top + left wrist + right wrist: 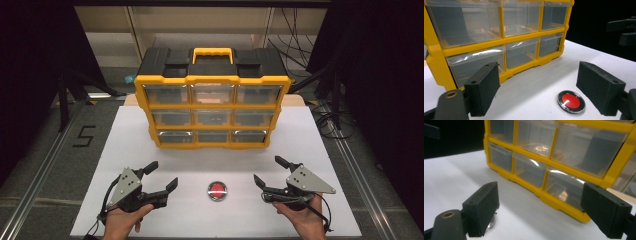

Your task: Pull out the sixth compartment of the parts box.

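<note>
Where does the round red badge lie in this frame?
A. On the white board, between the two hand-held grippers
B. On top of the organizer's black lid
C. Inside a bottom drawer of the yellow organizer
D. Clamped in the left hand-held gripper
A: the red badge lies flat on the white board, between the open left hand-held gripper and right hand-held gripper, touching neither.

- High view looks forward and down from above the near table edge.
- Both gripper views sit low and close, sharing the yellow plastic drawer cabinet (212,97) (499,40) (554,165).
</note>
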The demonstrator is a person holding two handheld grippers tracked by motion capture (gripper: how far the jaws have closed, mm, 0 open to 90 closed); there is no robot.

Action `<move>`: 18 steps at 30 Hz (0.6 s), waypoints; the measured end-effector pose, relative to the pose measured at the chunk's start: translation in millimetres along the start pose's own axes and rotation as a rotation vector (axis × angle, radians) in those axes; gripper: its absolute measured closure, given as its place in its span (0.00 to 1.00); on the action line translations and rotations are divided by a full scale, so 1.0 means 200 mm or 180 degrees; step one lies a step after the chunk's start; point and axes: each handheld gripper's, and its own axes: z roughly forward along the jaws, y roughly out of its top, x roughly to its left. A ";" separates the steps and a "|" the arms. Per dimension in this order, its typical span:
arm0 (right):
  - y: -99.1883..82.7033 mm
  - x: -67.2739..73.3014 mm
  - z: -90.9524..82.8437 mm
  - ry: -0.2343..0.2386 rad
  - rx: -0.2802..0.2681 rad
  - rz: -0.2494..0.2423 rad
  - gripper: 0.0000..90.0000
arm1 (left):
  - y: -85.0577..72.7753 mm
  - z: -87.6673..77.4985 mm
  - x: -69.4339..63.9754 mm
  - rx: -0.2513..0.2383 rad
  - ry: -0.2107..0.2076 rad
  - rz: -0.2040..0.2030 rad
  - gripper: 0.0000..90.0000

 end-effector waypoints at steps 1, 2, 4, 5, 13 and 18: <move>0.01 -0.01 0.00 -0.0067 -0.0052 -0.0207 0.18 | 0.00 0.00 0.00 -0.0001 -0.0001 0.0000 0.20; 0.02 -0.01 0.01 -0.0075 -0.0090 -0.0254 0.18 | 0.00 0.00 0.00 -0.0003 -0.0004 0.0000 0.20; 0.03 -0.01 0.01 -0.0050 -0.0086 -0.0323 0.18 | 0.00 0.00 0.00 -0.0007 -0.0012 -0.0003 0.20; 0.03 -0.01 0.01 -0.0080 -0.0082 -0.0351 0.18 | 0.00 0.00 0.00 -0.0003 -0.0011 -0.0007 0.20; 0.05 0.00 0.03 -0.0142 -0.0034 -0.0600 0.18 | 0.00 0.00 0.00 0.0016 0.0008 -0.0001 0.20; 0.06 -0.01 0.05 -0.0161 0.0001 -0.0714 0.19 | 0.00 0.00 0.00 0.0023 0.0008 0.0006 0.20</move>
